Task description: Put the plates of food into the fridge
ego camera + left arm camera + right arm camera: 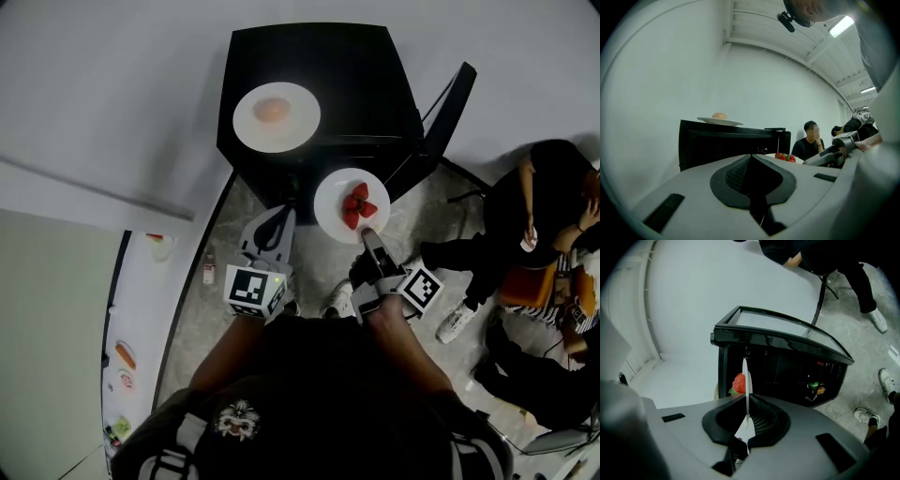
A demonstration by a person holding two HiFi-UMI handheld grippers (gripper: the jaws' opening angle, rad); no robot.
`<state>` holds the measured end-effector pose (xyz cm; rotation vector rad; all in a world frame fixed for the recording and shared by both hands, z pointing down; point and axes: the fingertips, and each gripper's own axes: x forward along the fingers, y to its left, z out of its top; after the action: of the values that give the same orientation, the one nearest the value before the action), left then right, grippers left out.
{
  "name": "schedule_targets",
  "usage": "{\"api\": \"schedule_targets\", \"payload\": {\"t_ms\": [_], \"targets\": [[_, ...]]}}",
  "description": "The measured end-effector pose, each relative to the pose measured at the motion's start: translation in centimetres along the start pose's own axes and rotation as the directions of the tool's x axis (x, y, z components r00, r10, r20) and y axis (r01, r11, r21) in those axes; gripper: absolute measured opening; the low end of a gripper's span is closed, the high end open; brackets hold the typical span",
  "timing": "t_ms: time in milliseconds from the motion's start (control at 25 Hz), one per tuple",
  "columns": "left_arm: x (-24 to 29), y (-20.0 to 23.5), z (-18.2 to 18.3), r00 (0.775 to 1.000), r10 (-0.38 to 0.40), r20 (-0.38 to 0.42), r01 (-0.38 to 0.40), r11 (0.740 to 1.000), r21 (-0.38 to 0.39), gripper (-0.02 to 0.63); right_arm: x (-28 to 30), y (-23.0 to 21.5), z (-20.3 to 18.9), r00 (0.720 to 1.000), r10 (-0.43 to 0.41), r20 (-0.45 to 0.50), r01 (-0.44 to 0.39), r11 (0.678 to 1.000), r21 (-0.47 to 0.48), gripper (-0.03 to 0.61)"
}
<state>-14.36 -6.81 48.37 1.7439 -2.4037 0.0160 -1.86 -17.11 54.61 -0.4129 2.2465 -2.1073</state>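
A small black fridge [319, 66] stands ahead with its door [448, 105] swung open to the right. On its top rests a white plate with a round orange food [276, 116]. My right gripper [367, 234] is shut on the near rim of a second white plate [330, 202] carrying strawberries [357, 205], held in front of the fridge. In the right gripper view this plate [746, 385] shows edge-on between the jaws, with a strawberry [739, 383] beside it. My left gripper [278, 216] hangs shut and empty to the left of the plate; it [751, 157] faces the fridge [717, 143].
Bottles [813, 387] lie inside the open fridge. People sit at the right [525, 225]; one of them shows in the left gripper view [809, 140]. A white counter with small items [141, 309] runs along the left. My own shoes [339, 300] are on the grey floor.
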Motion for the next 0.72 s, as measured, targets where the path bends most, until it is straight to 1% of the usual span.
{"api": "schedule_targets", "payload": {"t_ms": [120,360,560,720], "targets": [[-0.1,0.0,-0.5,1.000,0.002,-0.005,-0.002,1.000,0.000,0.023,0.6,-1.1,0.1,1.000,-0.017,0.002,0.017,1.000,0.015,0.035],[-1.0,-0.1,-0.1,1.000,0.013,-0.002,-0.013,1.000,0.006,0.023,1.5,-1.1,0.6,0.999,-0.013,0.040,0.010,0.997,0.075,0.035],[-1.7,-0.6,0.2,1.000,0.020,0.002,-0.020,1.000,0.005,0.023,2.1,-1.5,0.9,0.998,-0.024,0.060,0.019,0.996,0.082,0.035],[-2.8,-1.0,0.4,1.000,0.029,0.011,-0.029,0.999,0.022,0.023,2.4,-1.2,0.9,0.998,-0.004,0.068,-0.003,0.995,0.098,0.035]]}}
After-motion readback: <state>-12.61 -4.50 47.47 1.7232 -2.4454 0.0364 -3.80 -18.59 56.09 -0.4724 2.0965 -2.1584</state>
